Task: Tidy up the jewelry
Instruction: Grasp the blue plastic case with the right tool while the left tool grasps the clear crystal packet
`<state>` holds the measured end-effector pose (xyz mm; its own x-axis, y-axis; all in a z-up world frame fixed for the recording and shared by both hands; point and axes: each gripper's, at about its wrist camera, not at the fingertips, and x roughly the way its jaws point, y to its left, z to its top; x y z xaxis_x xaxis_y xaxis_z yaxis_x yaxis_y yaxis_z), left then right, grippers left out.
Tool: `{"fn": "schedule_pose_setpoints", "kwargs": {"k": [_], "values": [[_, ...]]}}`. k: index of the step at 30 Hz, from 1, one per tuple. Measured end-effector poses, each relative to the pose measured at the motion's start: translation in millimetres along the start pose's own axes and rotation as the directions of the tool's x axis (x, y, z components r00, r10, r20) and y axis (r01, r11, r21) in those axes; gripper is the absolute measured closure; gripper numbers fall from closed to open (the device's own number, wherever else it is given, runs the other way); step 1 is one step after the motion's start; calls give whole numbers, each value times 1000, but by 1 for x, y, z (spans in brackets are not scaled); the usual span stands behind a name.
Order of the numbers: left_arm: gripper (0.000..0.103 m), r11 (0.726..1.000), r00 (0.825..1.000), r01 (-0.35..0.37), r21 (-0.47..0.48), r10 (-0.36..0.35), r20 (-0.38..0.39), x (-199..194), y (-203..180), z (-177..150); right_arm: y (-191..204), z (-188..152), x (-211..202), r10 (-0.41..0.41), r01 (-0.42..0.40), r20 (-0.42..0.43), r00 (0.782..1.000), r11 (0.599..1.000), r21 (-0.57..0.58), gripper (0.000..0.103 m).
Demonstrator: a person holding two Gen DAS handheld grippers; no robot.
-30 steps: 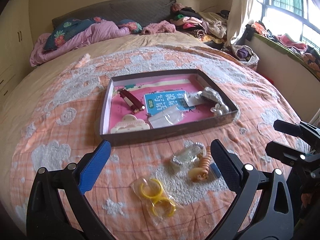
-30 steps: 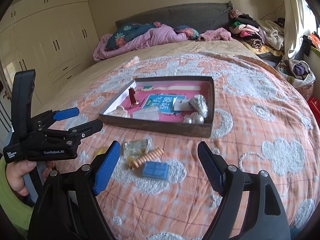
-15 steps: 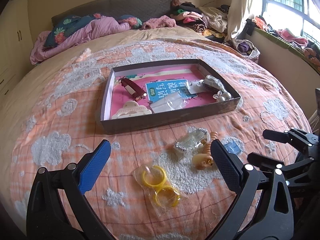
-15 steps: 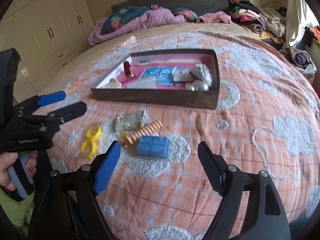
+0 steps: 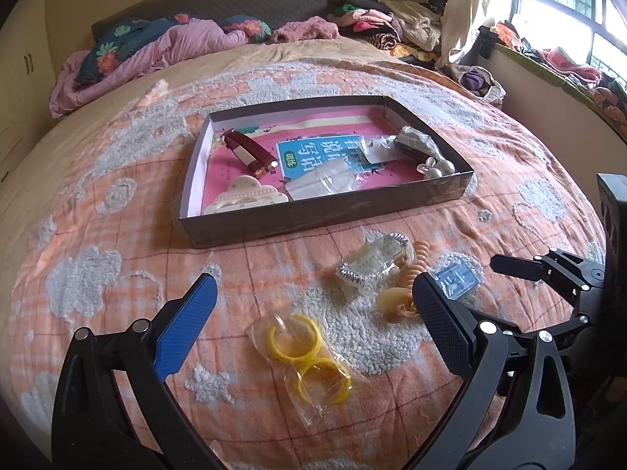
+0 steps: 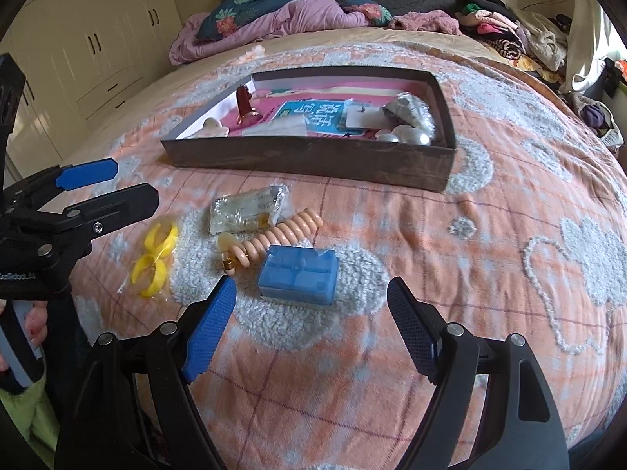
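Two tongs spread empty, right tongs (image 6: 311,313) near blue box (image 6: 298,274), left tongs (image 5: 313,309) near bagged yellow rings (image 5: 307,356), poised for picking.

Daylight pours in from the window (image 5: 564,11), blown out white on my left camera; the bed (image 5: 117,203) is evenly lit with soft shadows. Both fisheye views bend hard and go black at the corners; focus stays sharp.
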<state>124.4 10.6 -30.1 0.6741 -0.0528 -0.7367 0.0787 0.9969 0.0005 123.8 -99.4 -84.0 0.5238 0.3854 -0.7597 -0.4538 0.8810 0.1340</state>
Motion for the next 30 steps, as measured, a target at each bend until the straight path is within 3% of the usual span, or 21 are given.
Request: {"fn": "schedule_pose_setpoints", "kwargs": {"k": [4, 7, 10, 16, 24, 26, 29, 30], "values": [[10, 1000, 1000, 5, 3, -5, -14, 7, 0, 0, -1, 1, 9, 17, -17, -8, 1000, 999, 33, 26], [10, 1000, 999, 12, 14, -11, -32, 14, -1, 1, 0, 1, 16, 18, -17, -23, 1000, 999, 35, 37], [10, 999, 998, 32, 29, -30, -50, 22, -4, 3, -1, 0, 20, 10, -9, -25, 1000, 1000, 21, 57], [10, 995, 992, 84, 55, -79, -100, 44, -16, 11, -16, -1, 10, -10, 11, -3, 1000, 999, 48, 58], [10, 988, 974, 155, -7, -154, -164, 78, -24, 16, -49, 0, -8, -37, 33, 30, 999, 990, 137, 58], [15, 985, 969, 168, -32, -171, -176, 86, -24, 16, -54, 1, -12, -44, 37, 40, 998, 988, 148, 58], [31, 986, 973, 160, -39, -164, -164, 86, -24, 16, -57, 1, -16, -46, 37, 49, 998, 987, 156, 58], [45, 986, 974, 160, -38, -164, -158, 86, -24, 17, -57, 1, -17, -45, 36, 52, 998, 987, 158, 58]]}}
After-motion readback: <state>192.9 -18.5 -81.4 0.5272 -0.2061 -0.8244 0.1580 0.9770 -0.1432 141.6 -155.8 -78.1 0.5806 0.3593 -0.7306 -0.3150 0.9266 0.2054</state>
